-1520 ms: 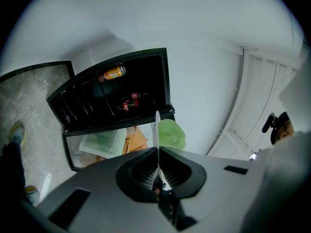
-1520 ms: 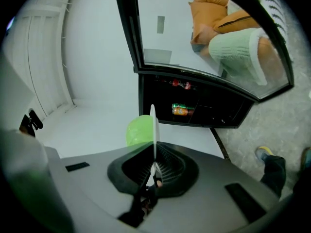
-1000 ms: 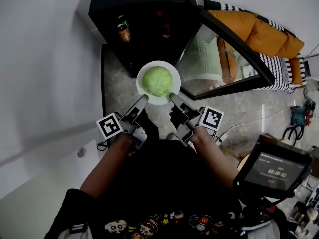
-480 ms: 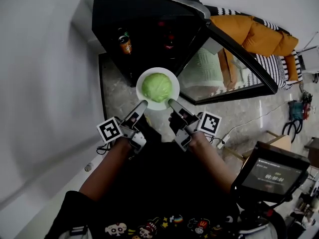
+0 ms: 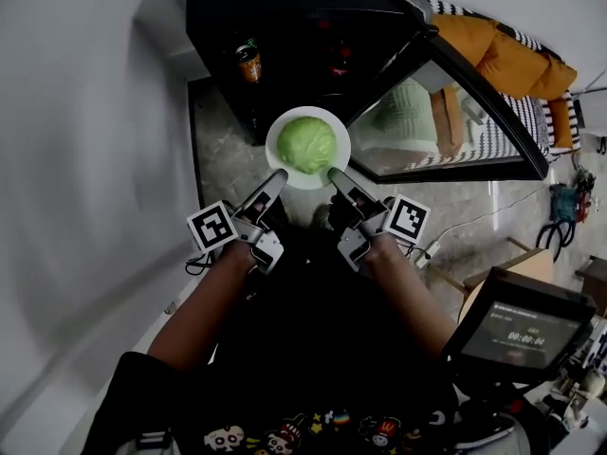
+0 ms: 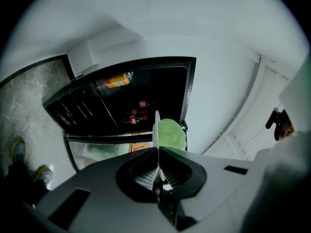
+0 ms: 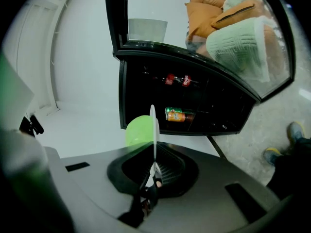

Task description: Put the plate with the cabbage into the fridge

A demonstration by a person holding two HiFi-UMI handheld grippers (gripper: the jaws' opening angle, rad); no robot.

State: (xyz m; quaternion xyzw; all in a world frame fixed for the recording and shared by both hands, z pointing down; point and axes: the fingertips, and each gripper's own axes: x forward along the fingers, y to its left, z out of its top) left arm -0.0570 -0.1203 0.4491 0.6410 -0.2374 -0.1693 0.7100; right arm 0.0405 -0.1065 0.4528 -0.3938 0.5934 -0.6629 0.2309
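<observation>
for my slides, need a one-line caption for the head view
The left gripper and right gripper clamp the rim of the plate, cabbage on it, before the open fridge.

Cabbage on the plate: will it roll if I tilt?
Probably: the round green cabbage looks loose on the white round plate, so tilt could roll it. The left gripper and right gripper pinch only its near rim; the far side may dip.
</observation>
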